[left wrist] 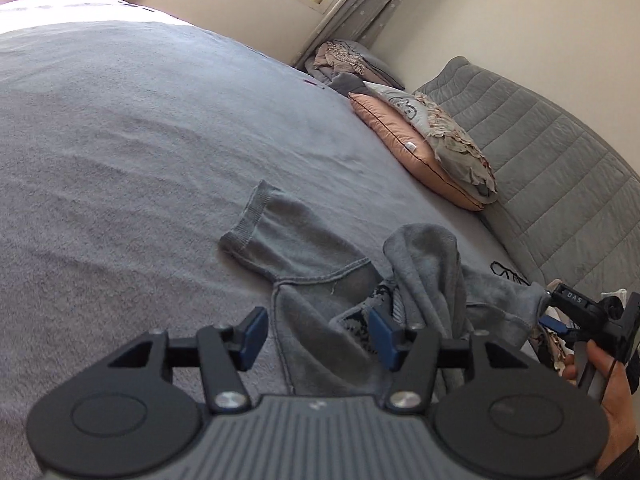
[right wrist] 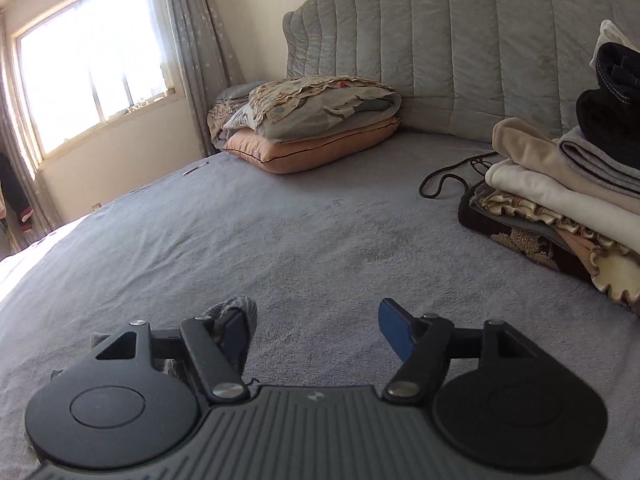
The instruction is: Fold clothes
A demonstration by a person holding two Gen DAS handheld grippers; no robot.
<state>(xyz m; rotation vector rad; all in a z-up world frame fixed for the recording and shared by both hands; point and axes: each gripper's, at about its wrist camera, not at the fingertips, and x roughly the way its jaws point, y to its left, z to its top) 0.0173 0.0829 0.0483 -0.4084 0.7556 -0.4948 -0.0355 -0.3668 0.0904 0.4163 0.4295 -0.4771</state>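
A: What is recorded for the left gripper [left wrist: 318,334]?

B: Its jaws are set wide apart over the grey sweatshirt [left wrist: 320,264]. Crumpled fabric is seen in the gap between the blue pads [left wrist: 254,338], but no pad is pressed on it; nothing is gripped.

A: And the right gripper [right wrist: 318,334]?

B: In its own view the jaws are likewise spread, with only bare blanket seen between them. A grey fold of the garment is seen just behind the left finger, outside the gap. In the left wrist view the same tool is seen at the right edge, held in a hand [left wrist: 608,380], its tip just beside the sweatshirt's right end. Whether that end is touched cannot be told.

A: Where is the sweatshirt placed?

B: It is laid on the grey blanket [left wrist: 140,140] covering the bed, bunched at the middle, one sleeve with a ribbed cuff [left wrist: 250,216] stretched out to the left.

A: What else is noted?

B: A stack of folded clothes [right wrist: 560,200] is located at the right, near the quilted headboard [right wrist: 440,40]. Pillows [right wrist: 312,128] are piled against the headboard beside the window [right wrist: 92,68].
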